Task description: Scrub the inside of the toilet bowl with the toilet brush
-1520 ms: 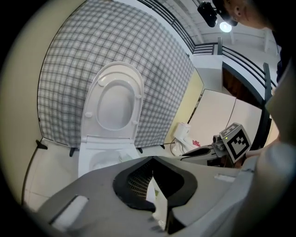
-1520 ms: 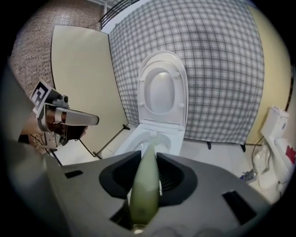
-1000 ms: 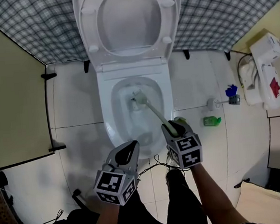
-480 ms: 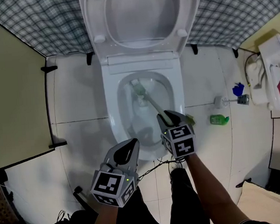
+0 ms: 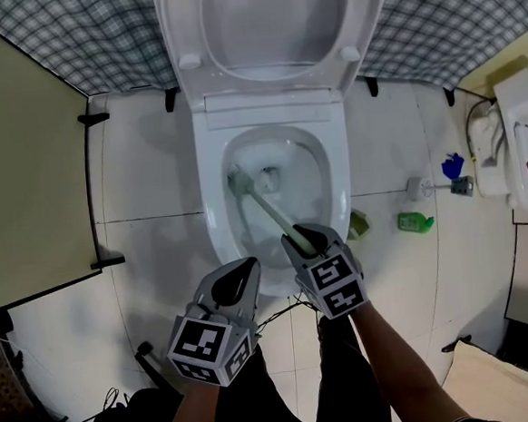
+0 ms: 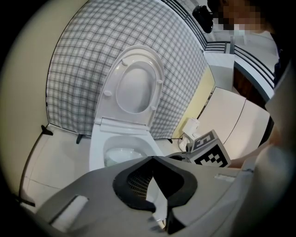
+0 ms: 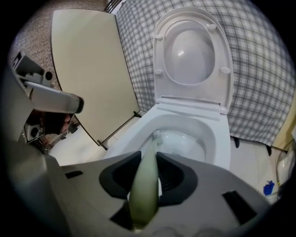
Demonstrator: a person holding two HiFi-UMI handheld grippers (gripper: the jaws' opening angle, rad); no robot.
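The white toilet bowl point(image 5: 211, 214) stands with seat and lid point(image 5: 272, 23) raised. My right gripper point(image 5: 301, 241) hovers over the bowl's near rim, shut on the pale green handle of the toilet brush point(image 5: 269, 212). The brush head point(image 5: 240, 180) lies against the bowl's left inner wall. In the right gripper view the handle point(image 7: 144, 185) runs between the jaws of that gripper point(image 7: 149, 157) down into the bowl point(image 7: 217, 134). My left gripper point(image 5: 237, 276) hangs just outside the bowl's near left edge, jaw tips together and holding nothing. In its own view the left gripper point(image 6: 152, 159) points at the bowl point(image 6: 99, 148).
A beige partition panel point(image 5: 25, 179) stands on the left. A green bottle point(image 5: 415, 222), a green holder point(image 5: 359, 223), a blue item point(image 5: 452, 165) and a white unit point(image 5: 522, 131) sit on the floor at right. A thin cable point(image 5: 277, 316) lies before the toilet.
The brush head swept from the bowl's middle to its left wall. My right gripper moved left and nearer. The left gripper barely shifted.
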